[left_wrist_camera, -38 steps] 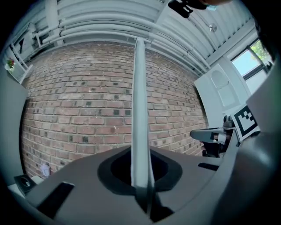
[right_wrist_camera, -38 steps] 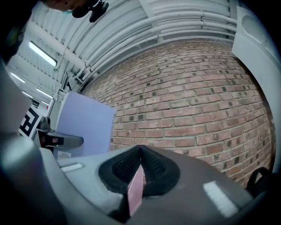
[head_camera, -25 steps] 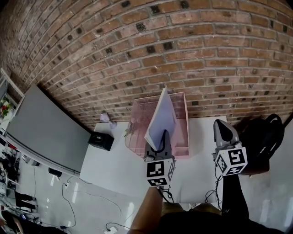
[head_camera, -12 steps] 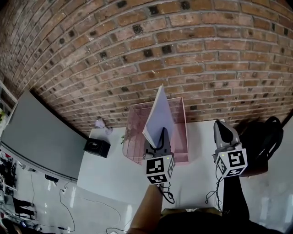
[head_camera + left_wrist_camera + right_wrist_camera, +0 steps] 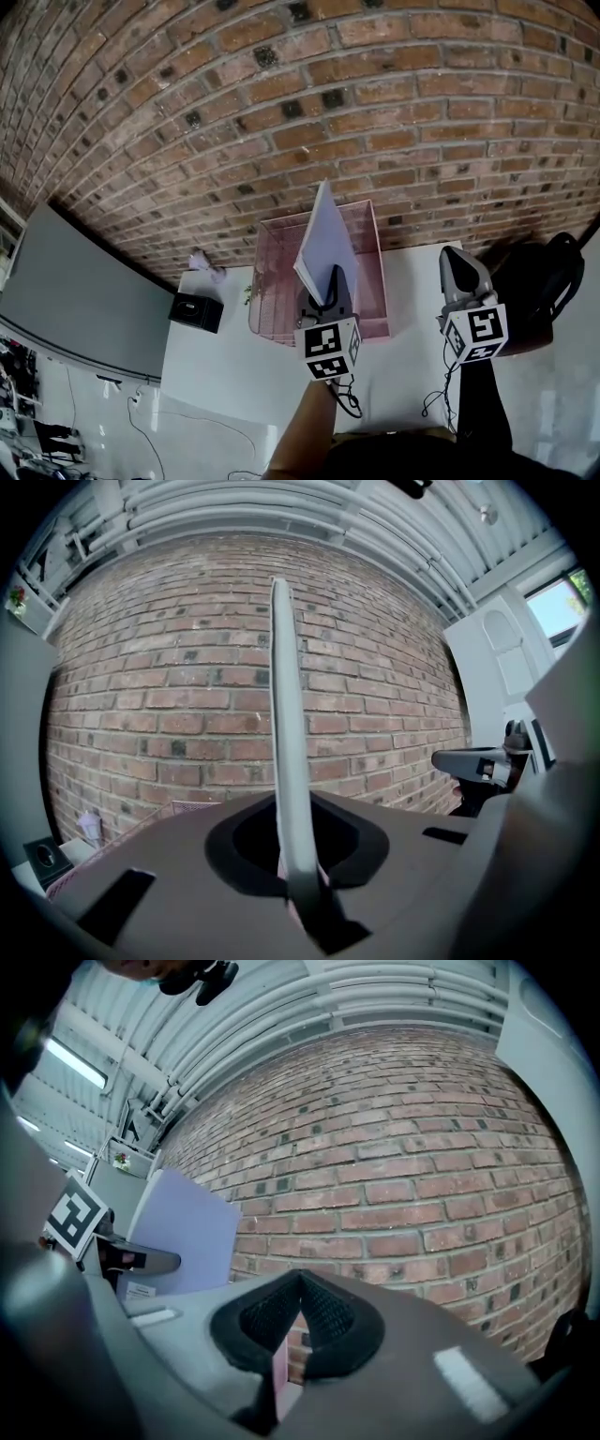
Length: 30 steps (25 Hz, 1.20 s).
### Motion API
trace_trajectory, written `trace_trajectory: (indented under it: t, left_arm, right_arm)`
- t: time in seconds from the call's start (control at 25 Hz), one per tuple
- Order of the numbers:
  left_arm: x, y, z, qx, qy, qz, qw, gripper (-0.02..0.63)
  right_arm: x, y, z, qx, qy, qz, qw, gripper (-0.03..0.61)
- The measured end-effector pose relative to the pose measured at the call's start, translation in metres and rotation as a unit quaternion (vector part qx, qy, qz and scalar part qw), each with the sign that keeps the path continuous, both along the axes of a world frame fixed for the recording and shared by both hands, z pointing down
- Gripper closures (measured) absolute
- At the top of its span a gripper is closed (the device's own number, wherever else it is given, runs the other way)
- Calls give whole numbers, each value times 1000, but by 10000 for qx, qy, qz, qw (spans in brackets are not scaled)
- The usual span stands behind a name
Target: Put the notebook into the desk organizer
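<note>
My left gripper [image 5: 335,281] is clamped narrowly on the lower edge of the thin, pale lavender notebook [image 5: 326,246]. In the left gripper view the notebook [image 5: 284,742] stands edge-on, pinched between the jaws and rising straight up ahead of them. So the pickup is done and the notebook is off the white table [image 5: 234,347].

From the head view, the notebook stands nearly upright, leaning a little away from me, directly over the pink wire-mesh desk organizer [image 5: 273,281]. The organizer lies just beyond and below the left gripper's tips. The notebook's bottom corner looks level with the organizer's rim, but I cannot tell whether it has dropped inside or is only hovering above.

I judge the carry to be essentially finished. What is left is lowering the notebook between the mesh walls until it rests on the floor of the organizer, then releasing the grip and backing out.

My right gripper [image 5: 454,258] hangs well off to the side of the organizer. Its jaws are together with nothing between them, and it looks at the brick wall [image 5: 422,1166]. The notebook [image 5: 183,1232] is far to its left.
</note>
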<state>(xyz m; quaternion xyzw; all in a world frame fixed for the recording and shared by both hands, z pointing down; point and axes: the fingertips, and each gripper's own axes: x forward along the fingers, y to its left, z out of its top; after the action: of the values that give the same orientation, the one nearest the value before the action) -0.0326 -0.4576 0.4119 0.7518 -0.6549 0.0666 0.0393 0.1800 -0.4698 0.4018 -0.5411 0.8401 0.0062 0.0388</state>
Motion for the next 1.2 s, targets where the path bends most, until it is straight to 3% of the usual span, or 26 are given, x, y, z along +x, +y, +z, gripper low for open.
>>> trace_trajectory:
  t: [0.6, 0.84, 1.2]
  left_arm:
    - [3, 0, 28, -277, -358, -89, 9989, 564]
    - [8, 4, 59, -731, -418, -75, 9964, 554]
    - [10, 4, 74, -763, -521, -168, 9956, 554]
  right_arm:
    - [0, -9, 12, -117, 7, -33, 9999, 577]
    - [2, -9, 17, -164, 14, -28, 9999, 577]
    - [4, -11, 24, -238, 41, -25, 9997, 577]
